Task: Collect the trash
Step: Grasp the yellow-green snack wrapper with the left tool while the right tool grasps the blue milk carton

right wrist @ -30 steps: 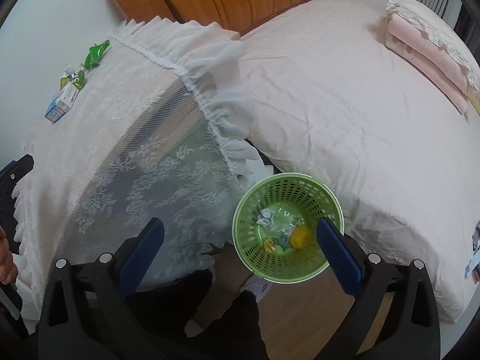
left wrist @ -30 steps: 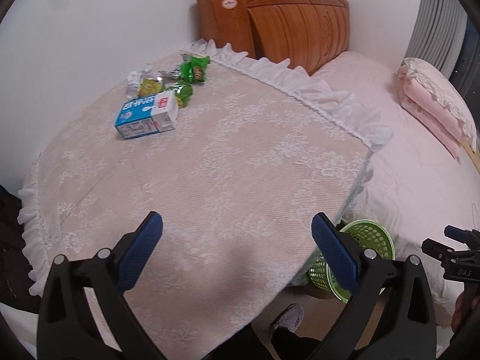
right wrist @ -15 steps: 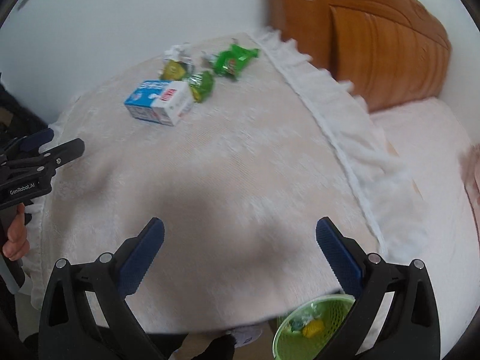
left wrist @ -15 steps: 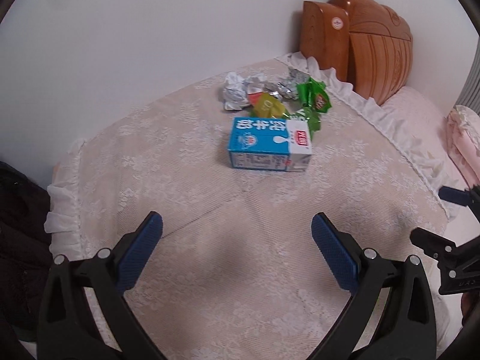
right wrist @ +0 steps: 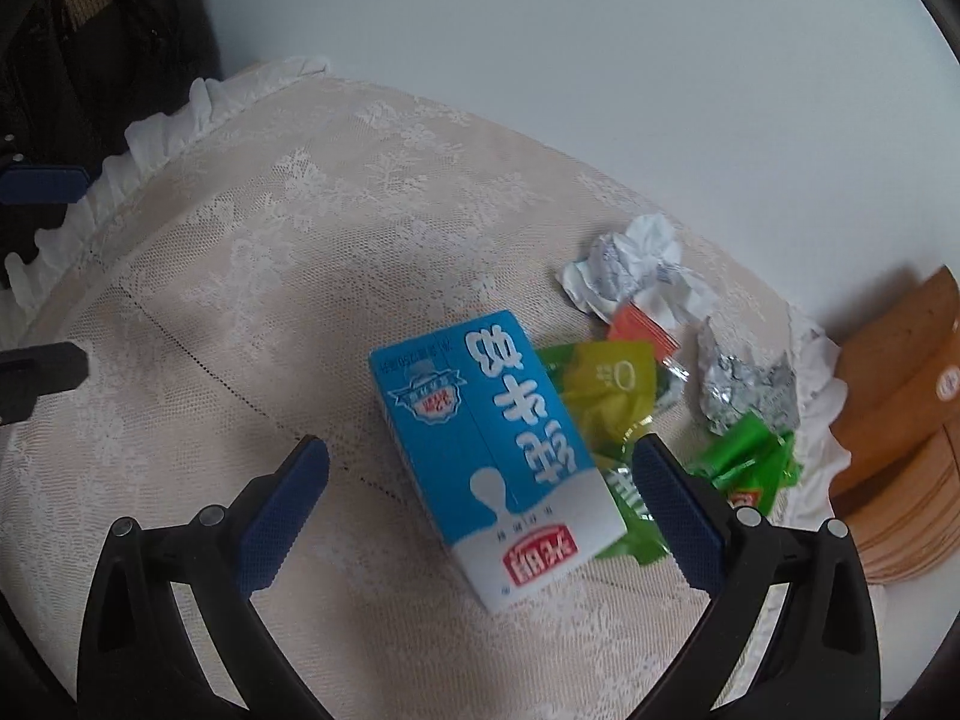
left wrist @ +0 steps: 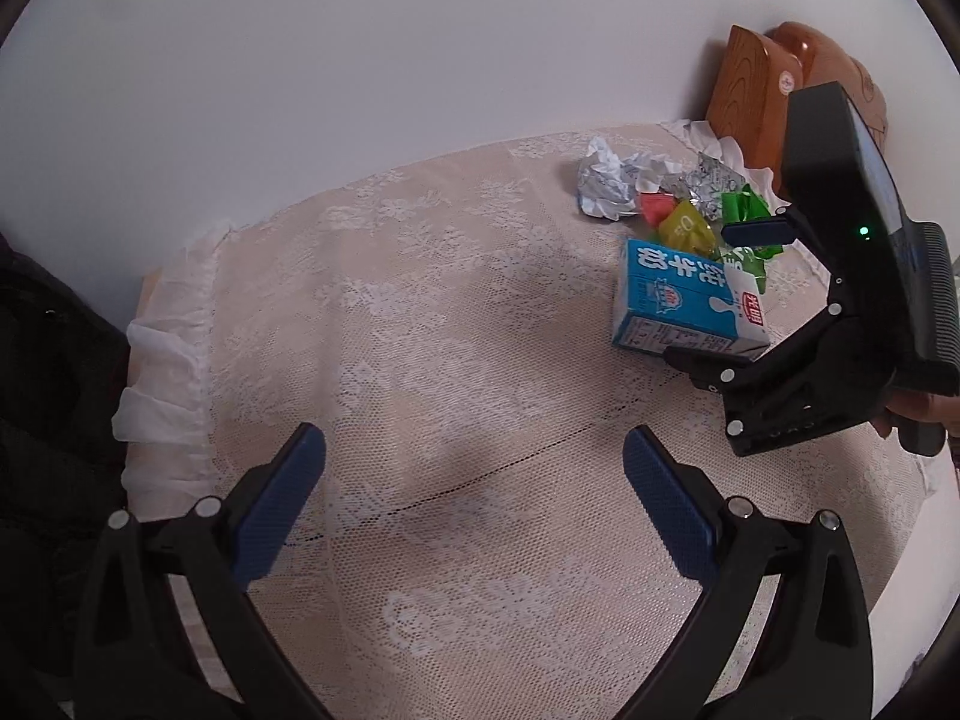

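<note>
Now | right gripper (right wrist: 480,504) gaping astride milk carton (right wrist: 489,450), likely lining up a grasp | wrappers (right wrist: 624,384) just behind carton | left gripper (left wrist: 474,480) wide, empty, well short of carton.

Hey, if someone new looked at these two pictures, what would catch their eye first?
Probably the blue and white milk carton, lying on its side on the lace tablecloth, between the open fingers of the right gripper. Just behind it sits a small heap of trash: a yellow wrapper, green wrappers and crumpled white paper. The left gripper hangs open over bare lace.
</note>
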`<act>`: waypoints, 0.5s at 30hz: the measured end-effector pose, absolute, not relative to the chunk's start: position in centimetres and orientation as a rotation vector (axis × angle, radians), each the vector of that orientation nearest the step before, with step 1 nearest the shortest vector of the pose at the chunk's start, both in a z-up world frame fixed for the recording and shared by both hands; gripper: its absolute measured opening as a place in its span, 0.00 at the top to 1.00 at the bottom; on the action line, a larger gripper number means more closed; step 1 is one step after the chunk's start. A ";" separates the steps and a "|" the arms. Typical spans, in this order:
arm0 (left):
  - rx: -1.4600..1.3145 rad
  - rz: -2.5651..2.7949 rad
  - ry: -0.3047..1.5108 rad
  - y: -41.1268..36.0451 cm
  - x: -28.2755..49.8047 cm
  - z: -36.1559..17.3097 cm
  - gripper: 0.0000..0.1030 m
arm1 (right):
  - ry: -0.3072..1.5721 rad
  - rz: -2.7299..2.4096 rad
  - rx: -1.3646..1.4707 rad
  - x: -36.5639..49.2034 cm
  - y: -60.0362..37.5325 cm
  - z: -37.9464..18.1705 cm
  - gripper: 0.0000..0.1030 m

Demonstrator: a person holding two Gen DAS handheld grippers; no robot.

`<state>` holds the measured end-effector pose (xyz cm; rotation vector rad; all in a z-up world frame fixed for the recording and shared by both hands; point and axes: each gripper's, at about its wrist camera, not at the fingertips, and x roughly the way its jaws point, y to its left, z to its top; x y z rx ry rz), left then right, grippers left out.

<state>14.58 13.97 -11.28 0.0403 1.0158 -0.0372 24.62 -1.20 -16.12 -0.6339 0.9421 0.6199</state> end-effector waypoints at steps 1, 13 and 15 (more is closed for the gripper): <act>0.038 -0.032 1.016 14.2 14.7 -11.3 0.08 | 0.954 0.628 -0.647 25.0 -0.9 -16.6 0.06; 0.014 -0.044 1.023 13.6 15.4 -11.5 0.08 | 1.027 0.594 -0.416 24.5 -3.5 -15.7 0.24; 0.012 -0.066 1.021 12.7 15.4 -11.5 0.08 | 1.026 0.566 -0.302 23.5 -5.6 -14.6 0.24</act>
